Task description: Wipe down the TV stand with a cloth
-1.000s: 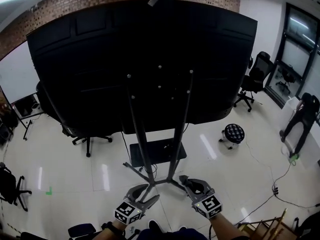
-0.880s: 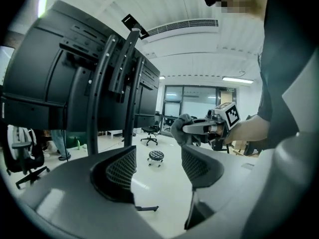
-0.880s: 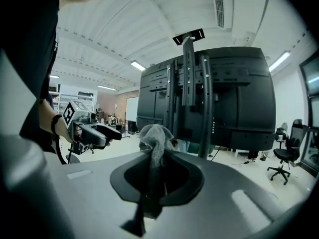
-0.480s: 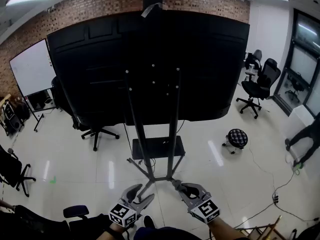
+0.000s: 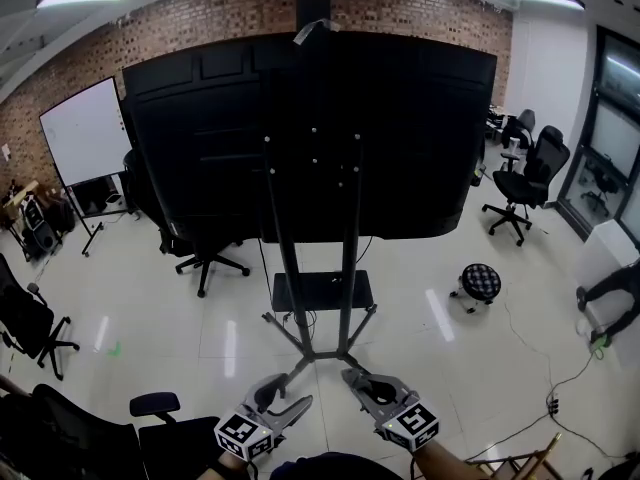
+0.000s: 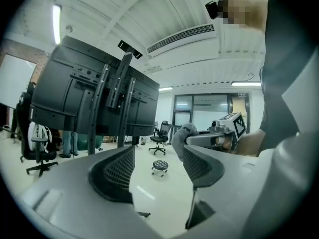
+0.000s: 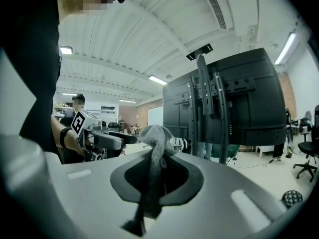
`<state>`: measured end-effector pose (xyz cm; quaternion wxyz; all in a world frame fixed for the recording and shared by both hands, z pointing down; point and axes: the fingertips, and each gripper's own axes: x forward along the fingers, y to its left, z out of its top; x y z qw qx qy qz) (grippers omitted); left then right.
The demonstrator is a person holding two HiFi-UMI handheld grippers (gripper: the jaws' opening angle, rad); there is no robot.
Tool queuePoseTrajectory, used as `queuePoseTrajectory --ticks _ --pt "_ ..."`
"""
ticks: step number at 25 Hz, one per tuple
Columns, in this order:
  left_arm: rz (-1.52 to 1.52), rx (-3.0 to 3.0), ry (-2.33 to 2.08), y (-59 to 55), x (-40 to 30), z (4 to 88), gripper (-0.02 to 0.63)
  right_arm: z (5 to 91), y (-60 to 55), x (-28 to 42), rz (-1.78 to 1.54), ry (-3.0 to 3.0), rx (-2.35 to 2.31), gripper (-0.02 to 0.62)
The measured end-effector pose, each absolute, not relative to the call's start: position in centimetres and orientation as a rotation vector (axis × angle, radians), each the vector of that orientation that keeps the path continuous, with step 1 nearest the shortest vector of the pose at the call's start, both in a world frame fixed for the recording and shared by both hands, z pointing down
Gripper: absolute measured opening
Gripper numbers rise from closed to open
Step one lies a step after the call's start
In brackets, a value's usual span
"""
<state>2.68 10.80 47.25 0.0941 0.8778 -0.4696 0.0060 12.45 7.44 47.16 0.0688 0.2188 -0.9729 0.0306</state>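
A: Your right gripper (image 7: 155, 180) is clenched on the grey cloth (image 7: 153, 143). A wad sticks out past the jaws and the tail hangs below. That hold makes sense for wiping, since fabric meets the metal before the tips do.

B: Yep. Your left gripper (image 6: 158, 154) is released, jaws apart, nothing btwn them but floor. Prob kept free to steady the frame if it rocks.

A: The TV stand (image 5: 291, 268) is straight ahead of you, well apart from both grippers, so no contact yet. You're facing its back. Two uprights run up the rear of the big TV (image 5: 410, 138), with a small shelf (image 5: 322, 291) low btwn them. The splayed base legs (image 5: 320, 356) reach toward you.

B: So wiping isn't under way yet, I'd say. In the head view both grippers sit low and close to your body, tips aimed at the base. Looks like an approach stance.

A: The base legs are the nearest part, so they or the lower uprights seem the likely first pass, cloth side leading.

B: The stool (image 5: 481, 281) stands off to your right, clear of the stand, so prob no obstacle. The thin uprights may let the cloth slip round them, so press flat.
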Motion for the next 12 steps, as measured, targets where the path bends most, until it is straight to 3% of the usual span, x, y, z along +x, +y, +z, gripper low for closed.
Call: queuePoseTrajectory --ticks 12 --pt "0.015 2.646 -1.299 14.4 2.5 45.9 0.341 46.1 12.2 10.7 0.076 -2.939 0.652 0.02"
